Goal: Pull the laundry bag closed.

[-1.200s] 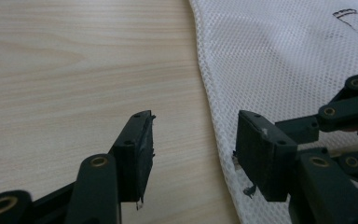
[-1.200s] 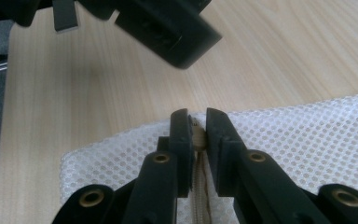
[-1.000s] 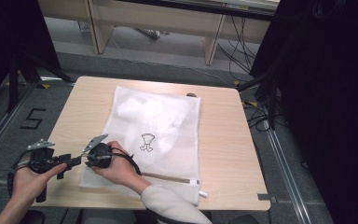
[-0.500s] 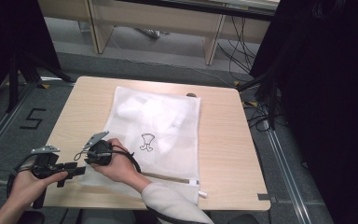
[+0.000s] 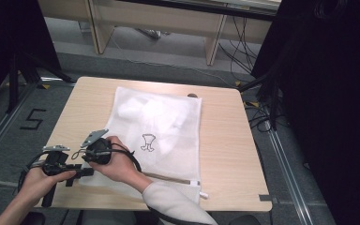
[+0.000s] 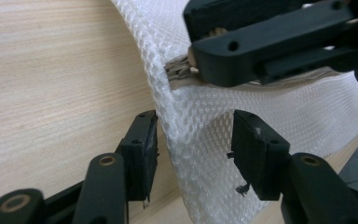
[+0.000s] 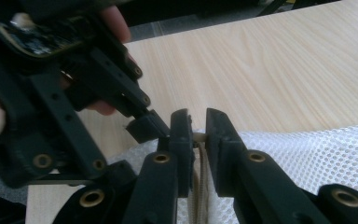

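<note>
Two hand-held grippers work at the near left corner of the desk (image 5: pixel 225 140), about 7 o'clock from the desk centre. Left hand-held gripper (image 6: pixel 193 154): released, jaws spread to either side of a raised fold of one white mesh bag (image 5: pixel 161 126), with one pad close against the mesh and the other apart from it. Right hand-held gripper (image 7: pixel 197 140): clenched on the bag's zipper end (image 7: pixel 199 136), the tan zipper tape running down between its jaws; in the left gripper view it sits just above the left jaws, at 12 o'clock.

One mesh bag lies flat on the desk centre, its zipper edge (image 5: pixel 168 177) along the near side and white contents visible at the far end. One black outline drawing (image 5: pixel 147 142) is printed on the bag; no lettering is legible there.

One marking, the numeral "5" (image 5: pixel 32 119), is taped on the floor at 9 o'clock from the desk. Cables (image 5: pixel 241 61) lie on the floor beyond the far edge, at 1 o'clock.
</note>
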Demonstrator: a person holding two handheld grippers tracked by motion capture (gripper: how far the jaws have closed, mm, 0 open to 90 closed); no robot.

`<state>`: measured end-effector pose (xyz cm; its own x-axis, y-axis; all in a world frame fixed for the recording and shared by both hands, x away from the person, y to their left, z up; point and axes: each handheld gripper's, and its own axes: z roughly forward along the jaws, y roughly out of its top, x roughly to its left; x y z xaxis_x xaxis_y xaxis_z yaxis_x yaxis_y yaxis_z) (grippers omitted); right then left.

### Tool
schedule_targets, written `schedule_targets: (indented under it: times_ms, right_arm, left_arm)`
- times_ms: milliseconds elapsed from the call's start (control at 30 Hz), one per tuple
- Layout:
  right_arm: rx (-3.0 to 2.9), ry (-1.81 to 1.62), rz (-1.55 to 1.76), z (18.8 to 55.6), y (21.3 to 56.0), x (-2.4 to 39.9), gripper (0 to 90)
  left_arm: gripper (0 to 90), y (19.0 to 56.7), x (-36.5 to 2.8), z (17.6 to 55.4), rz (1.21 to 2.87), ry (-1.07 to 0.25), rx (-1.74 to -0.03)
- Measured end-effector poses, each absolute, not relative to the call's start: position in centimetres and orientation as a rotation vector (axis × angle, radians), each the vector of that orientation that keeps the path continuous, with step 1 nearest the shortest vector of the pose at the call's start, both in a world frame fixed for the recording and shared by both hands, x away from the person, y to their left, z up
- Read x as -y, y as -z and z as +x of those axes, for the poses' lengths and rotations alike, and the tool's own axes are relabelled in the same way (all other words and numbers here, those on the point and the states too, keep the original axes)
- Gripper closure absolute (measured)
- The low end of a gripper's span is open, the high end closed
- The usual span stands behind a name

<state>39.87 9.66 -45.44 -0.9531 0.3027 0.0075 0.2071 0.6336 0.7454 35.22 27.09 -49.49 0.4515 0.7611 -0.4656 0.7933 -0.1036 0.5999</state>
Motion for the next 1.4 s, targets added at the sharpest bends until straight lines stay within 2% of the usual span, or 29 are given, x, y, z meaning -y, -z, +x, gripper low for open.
schedule_targets:
  times_ms: [133, 367, 467, 800, 1167, 1400]
  right_arm:
    - [-2.735, -1.224, 0.433, 39.9, 45.2, -9.3, 82.3]
    - [-2.731, -1.224, 0.427, 39.7, 45.0, -9.1, 82.3]
    - [-2.732, -1.225, 0.424, 39.8, 45.0, -8.9, 82.2]
    - [-2.732, -1.223, 0.417, 39.4, 45.2, -8.0, 82.2]
    - [-2.752, -1.209, 0.456, 39.2, 45.6, -7.2, 82.2]
    - [-2.758, -1.192, 0.430, 39.3, 45.8, -6.7, 82.4]
  left_arm:
    - [61.1, 49.5, -27.0, 35.3, 1.873, 0.070, -1.297]
    - [77.4, 49.3, -26.7, 35.3, 1.913, 0.033, -1.283]
    - [82.1, 49.2, -26.8, 35.3, 1.899, 0.046, -1.293]
    - [84.6, 49.0, -26.3, 35.1, 1.895, 0.048, -1.313]
    - [85.2, 48.5, -27.1, 35.3, 1.861, 0.135, -1.326]
    - [85.9, 48.4, -27.1, 35.2, 1.844, 0.114, -1.340]
